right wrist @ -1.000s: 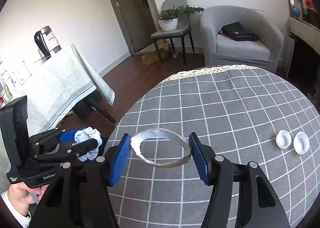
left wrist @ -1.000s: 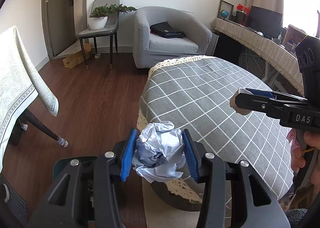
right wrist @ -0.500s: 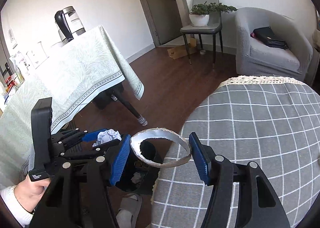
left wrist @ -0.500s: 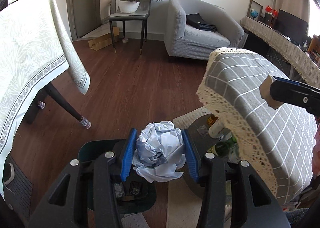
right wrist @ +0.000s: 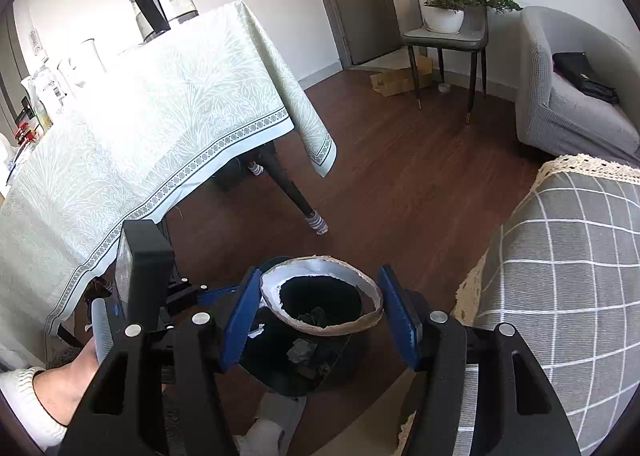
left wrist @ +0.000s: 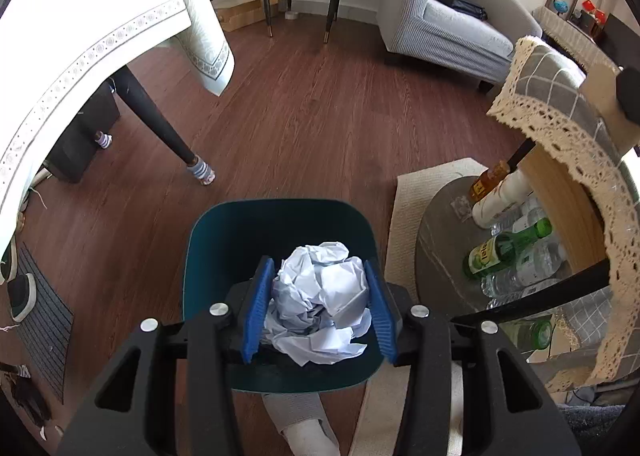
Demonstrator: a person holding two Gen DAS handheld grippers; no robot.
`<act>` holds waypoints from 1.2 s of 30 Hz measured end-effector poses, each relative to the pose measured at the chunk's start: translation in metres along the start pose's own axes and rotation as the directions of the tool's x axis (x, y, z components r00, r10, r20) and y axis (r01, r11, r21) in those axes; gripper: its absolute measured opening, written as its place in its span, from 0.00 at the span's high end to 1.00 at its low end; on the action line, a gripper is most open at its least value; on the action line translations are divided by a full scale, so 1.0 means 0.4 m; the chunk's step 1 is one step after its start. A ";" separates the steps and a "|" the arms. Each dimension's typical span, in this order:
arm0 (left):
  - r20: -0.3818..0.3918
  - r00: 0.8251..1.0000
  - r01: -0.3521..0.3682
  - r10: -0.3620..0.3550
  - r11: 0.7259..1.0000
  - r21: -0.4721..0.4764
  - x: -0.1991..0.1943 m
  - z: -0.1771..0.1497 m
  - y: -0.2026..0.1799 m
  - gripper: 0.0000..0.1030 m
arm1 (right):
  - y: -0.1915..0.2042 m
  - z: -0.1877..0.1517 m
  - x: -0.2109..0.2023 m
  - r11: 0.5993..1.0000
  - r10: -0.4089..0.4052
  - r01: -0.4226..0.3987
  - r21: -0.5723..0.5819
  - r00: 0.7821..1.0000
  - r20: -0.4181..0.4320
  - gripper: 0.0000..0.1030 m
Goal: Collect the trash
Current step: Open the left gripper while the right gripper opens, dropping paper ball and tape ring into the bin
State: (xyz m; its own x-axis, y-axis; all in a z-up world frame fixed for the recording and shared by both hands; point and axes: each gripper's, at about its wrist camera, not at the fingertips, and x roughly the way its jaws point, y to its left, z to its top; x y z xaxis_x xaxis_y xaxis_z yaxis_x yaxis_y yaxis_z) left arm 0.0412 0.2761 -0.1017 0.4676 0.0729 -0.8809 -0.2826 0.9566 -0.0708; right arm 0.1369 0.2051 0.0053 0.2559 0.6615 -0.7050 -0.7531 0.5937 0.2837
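My left gripper (left wrist: 318, 308) is shut on a crumpled ball of white paper (left wrist: 322, 296) and holds it right above the dark teal trash bin (left wrist: 212, 248) on the floor. My right gripper (right wrist: 320, 316) is shut on a torn cardboard ring (right wrist: 348, 326) with a white inner face, also held over the bin (right wrist: 320, 376), which has dark scraps inside. The left gripper shows in the right wrist view (right wrist: 208, 292), just left of the ring, its paper hidden.
A table with a pale green cloth (right wrist: 140, 127) stands to the left, its leg (left wrist: 160, 119) near the bin. The grey checked round table (right wrist: 560, 276) is to the right, with bottles (left wrist: 504, 252) on a low shelf under it. A slippered foot (left wrist: 304, 428) is below the bin.
Both grippers have swung off the checked table and down toward the floor. The paper ball and the ring now hang over the trash bin, still gripped.
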 end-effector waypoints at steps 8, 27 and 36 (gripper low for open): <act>-0.099 0.995 -0.032 0.027 0.999 -0.041 0.086 -0.037 0.082 0.53 | 0.041 -0.004 0.121 0.999 0.032 -0.031 0.010 0.996 -0.081 0.41; -0.201 0.979 -0.054 0.045 0.998 -0.038 0.165 -0.102 0.182 0.28 | 0.080 -0.066 0.362 1.000 0.023 -0.021 0.011 0.964 -0.266 0.41; -0.033 0.999 -0.011 0.006 0.985 -0.170 0.014 -0.046 0.250 0.36 | 0.088 -0.106 0.438 1.000 0.006 -0.003 0.011 0.948 -0.317 0.41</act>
State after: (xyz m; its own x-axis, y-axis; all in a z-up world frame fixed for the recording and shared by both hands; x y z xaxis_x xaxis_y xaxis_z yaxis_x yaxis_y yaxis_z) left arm 0.0000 0.3668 -0.1223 0.4383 0.0690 -0.8962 -0.4263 0.8937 -0.1397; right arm 0.1297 0.3224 -0.1358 0.0458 0.4853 -0.8731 -0.7470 0.5970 0.2927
